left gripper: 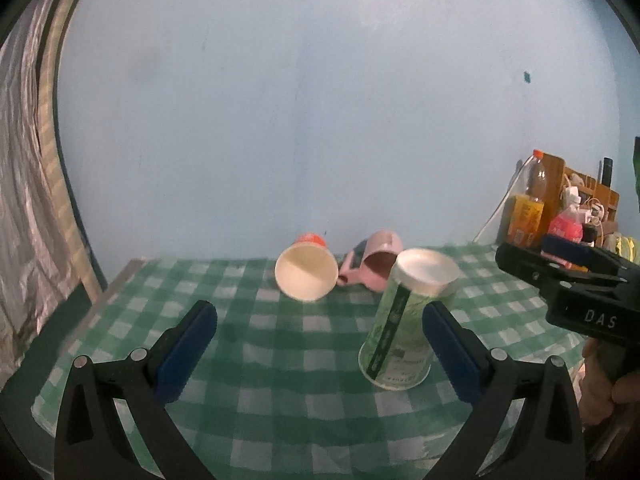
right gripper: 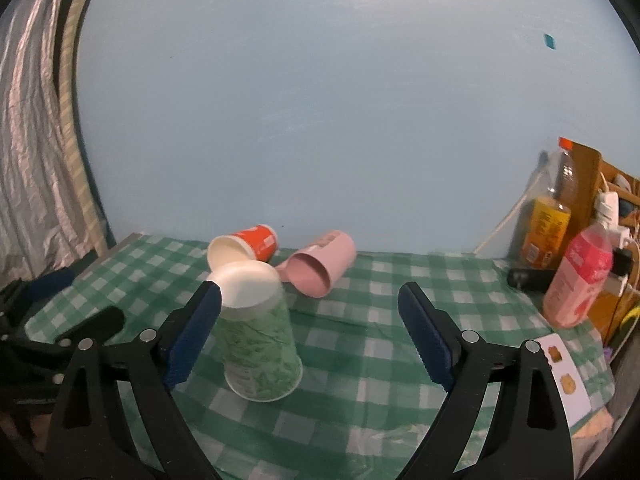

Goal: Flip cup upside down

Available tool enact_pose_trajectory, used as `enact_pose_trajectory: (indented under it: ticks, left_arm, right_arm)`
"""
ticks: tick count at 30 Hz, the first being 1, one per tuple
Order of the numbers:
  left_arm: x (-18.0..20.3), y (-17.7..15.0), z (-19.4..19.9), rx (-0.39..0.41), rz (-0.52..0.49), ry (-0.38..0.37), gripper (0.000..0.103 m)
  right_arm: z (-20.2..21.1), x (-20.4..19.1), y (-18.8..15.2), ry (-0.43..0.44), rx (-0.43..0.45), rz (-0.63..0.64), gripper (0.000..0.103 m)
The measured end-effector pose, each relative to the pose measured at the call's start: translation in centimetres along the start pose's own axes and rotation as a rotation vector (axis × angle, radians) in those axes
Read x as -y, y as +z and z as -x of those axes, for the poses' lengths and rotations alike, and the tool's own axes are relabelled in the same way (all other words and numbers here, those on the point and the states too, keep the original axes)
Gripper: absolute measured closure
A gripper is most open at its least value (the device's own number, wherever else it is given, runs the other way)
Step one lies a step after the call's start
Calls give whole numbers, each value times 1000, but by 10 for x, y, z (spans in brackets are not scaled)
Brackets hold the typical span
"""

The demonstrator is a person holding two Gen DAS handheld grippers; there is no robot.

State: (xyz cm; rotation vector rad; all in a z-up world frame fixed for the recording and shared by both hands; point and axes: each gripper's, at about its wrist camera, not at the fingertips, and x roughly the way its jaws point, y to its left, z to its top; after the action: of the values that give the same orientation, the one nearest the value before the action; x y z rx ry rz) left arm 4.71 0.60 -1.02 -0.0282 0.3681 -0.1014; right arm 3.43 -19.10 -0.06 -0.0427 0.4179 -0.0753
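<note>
A: Since both sets of fingers are spread wide w/ nothing between them, I'd say neither is gripping anything. Left gripper (left gripper: pixel 320 344) has its pads apart, and the green paper cup (left gripper: pixel 404 320) sits just inside its right-hand finger (left gripper: pixel 452 352), maybe brushing it, can't tell.

B: Same from the other side. Right gripper (right gripper: pixel 316 336) is agape too, cup (right gripper: pixel 258 332) tucked against its left-hand finger (right gripper: pixel 192 340), overlapping it in view. Contact or not, can't say.

A: Why there, you think?

B: My guess: cup's parked between the two grippers, so either can get at it. It's on the worktop (left gripper: pixel 280 380), the green check cloth, close in front of the fingertips.

A: Which way's it pointing?

B: Closed white base up, open mouth down on the cloth. Long axis roughly vertical, but leaning: top tips toward the right in the left wrist view, toward the left in the right wrist view. Looks like it's already inverted, tho not sitting dead flat, as far as I can judge.

A: And farther out?

B: Beyond the fingertips, an orange cup (right gripper: pixel 244 246) on its side, mouth facing the cameras. Just beside it a pink mug (right gripper: pixel 320 270), also lying down, mouth toward us. Both near the blue wall (right gripper: pixel 320 120).

A: Far right of the fingers?

B: Bottles: an orange-label one (right gripper: pixel 548 228) and a pink one (right gripper: pixel 580 276), well apart from the cups.
</note>
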Motion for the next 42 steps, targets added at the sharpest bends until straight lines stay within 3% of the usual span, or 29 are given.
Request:
enact_pose_trajectory:
  ticks: [14,25,42]
  left_arm:
    - [5,3,11,77,-3,14,0]
    - [3,1,2,18,-10,47,0]
    - [1,5,7,20,0,58,0]
  right_arm:
    - [-5,9,-14,-17,-29,-36,13]
    - [-8,10,-15,-38,-35,-34,13]
    - [2,12,-12,-58,-8,-28,13]
